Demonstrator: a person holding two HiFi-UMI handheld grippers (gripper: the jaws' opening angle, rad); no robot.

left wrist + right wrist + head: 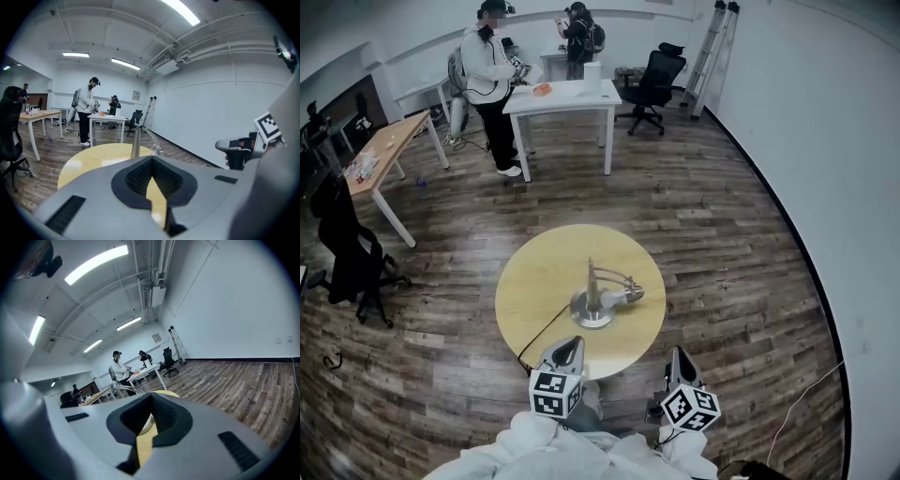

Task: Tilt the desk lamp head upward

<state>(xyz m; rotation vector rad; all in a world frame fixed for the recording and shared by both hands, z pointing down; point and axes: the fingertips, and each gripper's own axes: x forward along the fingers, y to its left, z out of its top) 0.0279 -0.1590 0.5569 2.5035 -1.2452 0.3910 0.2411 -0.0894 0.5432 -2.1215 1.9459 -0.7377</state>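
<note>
A silver desk lamp [592, 302] stands in the middle of a round yellow table [534, 272]; its head [630, 295] hangs low, pointing right. Both grippers hover at the table's near edge, apart from the lamp. My left gripper [571, 345] is shut with nothing in it; in the left gripper view its closed jaws [152, 160] point at the lamp stem [136, 139]. My right gripper [676, 354] is also shut and empty. In the right gripper view, its jaws [151, 397] face the table's edge [165, 393], and the lamp's curved arm [123, 388] shows to the left.
The lamp's black cable [542, 336] runs off the table's front left edge. A black office chair [349, 251] stands to the left. Far back are a white table [562, 97], two people [490, 75], another chair [654, 86] and a ladder [711, 52].
</note>
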